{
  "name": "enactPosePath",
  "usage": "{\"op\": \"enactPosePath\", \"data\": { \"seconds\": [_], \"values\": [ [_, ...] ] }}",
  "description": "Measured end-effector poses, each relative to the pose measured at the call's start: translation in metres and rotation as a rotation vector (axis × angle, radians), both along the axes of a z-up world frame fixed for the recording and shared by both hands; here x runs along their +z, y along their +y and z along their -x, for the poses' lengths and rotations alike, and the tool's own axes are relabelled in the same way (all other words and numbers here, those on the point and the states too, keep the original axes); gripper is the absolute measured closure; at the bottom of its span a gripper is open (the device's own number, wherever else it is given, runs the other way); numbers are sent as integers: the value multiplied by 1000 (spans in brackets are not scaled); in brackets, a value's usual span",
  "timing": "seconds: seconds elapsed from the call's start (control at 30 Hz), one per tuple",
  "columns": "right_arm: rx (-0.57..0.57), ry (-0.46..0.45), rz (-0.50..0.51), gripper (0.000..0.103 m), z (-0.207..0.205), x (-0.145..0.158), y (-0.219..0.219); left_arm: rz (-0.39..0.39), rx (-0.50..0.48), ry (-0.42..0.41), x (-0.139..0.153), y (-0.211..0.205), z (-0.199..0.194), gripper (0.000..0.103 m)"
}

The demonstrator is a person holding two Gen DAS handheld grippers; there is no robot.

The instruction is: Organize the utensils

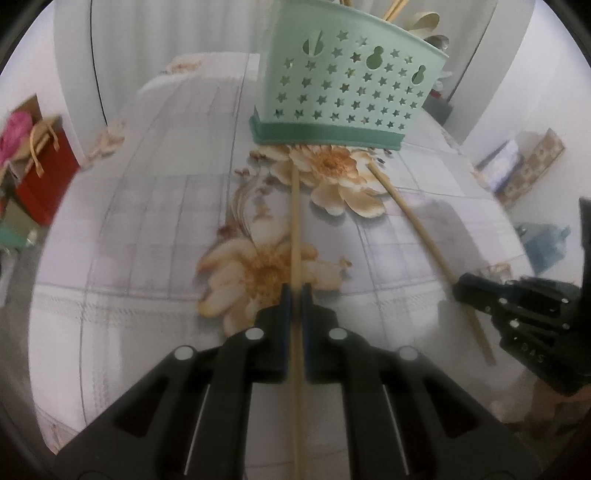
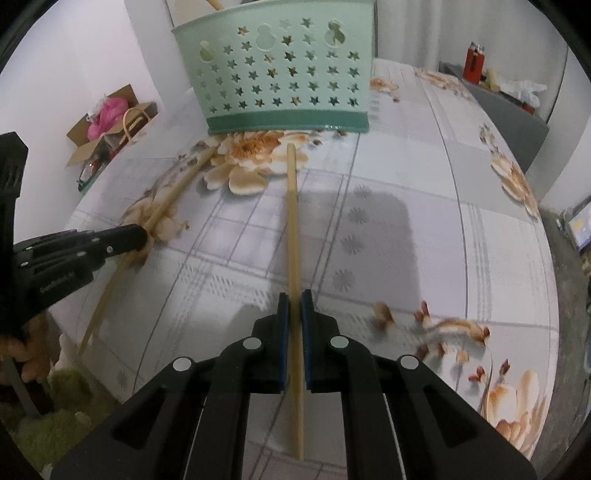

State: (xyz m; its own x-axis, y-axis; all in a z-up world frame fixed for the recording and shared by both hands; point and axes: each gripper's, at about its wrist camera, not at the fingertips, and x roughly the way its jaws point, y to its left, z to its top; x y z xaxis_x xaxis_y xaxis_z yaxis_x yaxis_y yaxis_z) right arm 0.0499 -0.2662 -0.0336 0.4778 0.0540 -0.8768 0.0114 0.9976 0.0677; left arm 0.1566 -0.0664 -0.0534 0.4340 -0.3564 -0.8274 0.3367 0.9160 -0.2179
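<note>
Black, with blue pads on the inner faces of its fingers, the left gripper (image 1: pixel 294 295) is clamped on a pale bamboo chopstick (image 1: pixel 295 229) that runs straight ahead between its jaws, the far tip reaching the foot of a mint-green utensil basket (image 1: pixel 351 85). Seen from the right wrist camera, the right gripper (image 2: pixel 294 301) is built the same and is likewise closed around a second chopstick (image 2: pixel 293 221), a slim, light tan stick of even colour, squared at its far end, which stops just short of the basket. Both sticks lie low over the table (image 2: pixel 461 240), whose cloth is pale grey check printed with large cream and orange flowers. In the left view the second chopstick (image 1: pixel 410 210) slants to the right with the right gripper (image 1: pixel 467 291) gripping it near its back half; in the right view the first chopstick (image 2: pixel 173 192) slants to the left, held by the left gripper (image 2: pixel 142 236). The basket stands upright on the cloth, its wall pierced with rows of star holes and three gourd-shaped slots near the rim, over a darker green base band. Wooden sticks (image 1: pixel 395 9) and a spoon (image 1: pixel 437 40) poke above its rim in the left view.
</note>
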Motion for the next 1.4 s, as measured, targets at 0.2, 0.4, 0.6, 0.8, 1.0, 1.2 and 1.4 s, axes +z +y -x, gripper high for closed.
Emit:
{"op": "enactPosePath", "data": {
  "seconds": [0.2, 0.4, 0.6, 0.8, 1.0, 1.2, 1.4],
  "values": [
    [-22, -4, -45, 91, -7, -1, -7, -8, -8, -6, -1, -5, -1, 98],
    [-12, -32, -38, 86, -31, 0, -7, -67, -19, -55, -2, -20, -7, 97],
    [27, -33, -13, 86, -49, -2, -6, -149, -49, -126, -4, -36, -23, 97],
    [50, -34, 34, 95, -57, -3, 2, -136, -31, -152, -4, -34, -20, 98],
    [34, -38, 52, 96, -51, -2, 8, -118, -16, -157, -3, -23, -3, 98],
    [43, -23, 100, 96, -41, -2, 19, -76, 14, -155, -6, -7, 8, 98],
    [45, 8, 177, 96, -35, -1, 35, -1, 54, -165, -9, 11, 19, 98]
  ]
}}
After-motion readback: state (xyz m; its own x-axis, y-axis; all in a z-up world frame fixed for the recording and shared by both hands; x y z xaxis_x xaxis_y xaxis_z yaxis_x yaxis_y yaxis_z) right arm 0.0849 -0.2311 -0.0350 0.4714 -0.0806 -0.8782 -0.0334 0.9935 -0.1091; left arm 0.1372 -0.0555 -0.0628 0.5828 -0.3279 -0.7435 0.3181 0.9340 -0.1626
